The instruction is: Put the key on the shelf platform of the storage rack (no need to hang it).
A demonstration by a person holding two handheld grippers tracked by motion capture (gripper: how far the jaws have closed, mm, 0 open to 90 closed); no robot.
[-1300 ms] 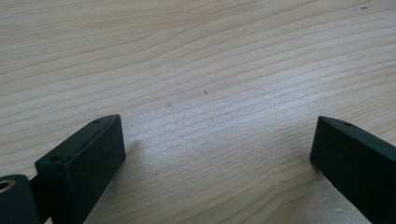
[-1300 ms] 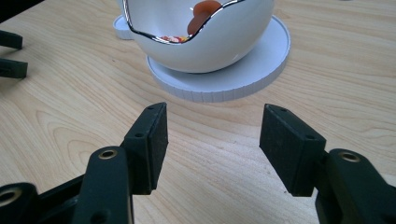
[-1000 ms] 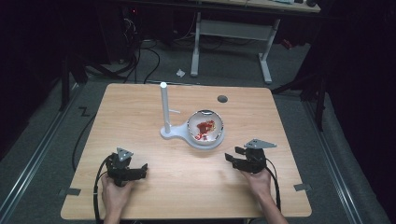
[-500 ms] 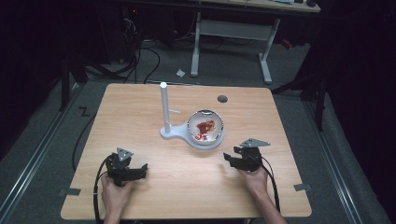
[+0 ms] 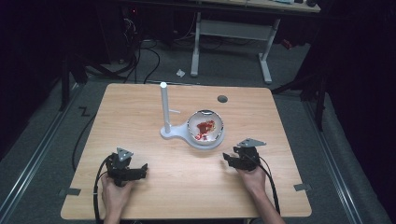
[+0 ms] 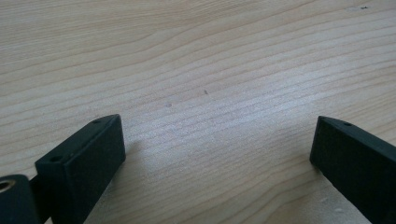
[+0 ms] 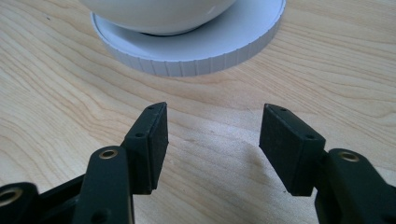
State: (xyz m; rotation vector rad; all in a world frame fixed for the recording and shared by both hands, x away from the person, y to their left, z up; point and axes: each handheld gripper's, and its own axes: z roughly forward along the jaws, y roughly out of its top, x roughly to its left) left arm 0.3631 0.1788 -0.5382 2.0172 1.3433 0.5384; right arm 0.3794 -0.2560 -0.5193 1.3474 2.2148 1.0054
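The right gripper [image 7: 212, 140] is held with jaws spread and empty, low over the wooden table [image 5: 140, 107], near the white bowl [image 5: 205, 128] smeared red inside, seated on a white stand [image 5: 166, 133]. The left gripper [image 6: 217, 149] is likewise spread wide over bare wood, well apart from the bowl.

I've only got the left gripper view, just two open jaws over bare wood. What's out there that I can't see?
Observer: A white bowl with red residue inside sits on a white round base.
Operator: Where's the right gripper?
Observer: The right gripper is open and aimed at that base, apart from it.
Operator: Anything else on the base?
Observer: A white upright post rises from its far end, beside the bowl.
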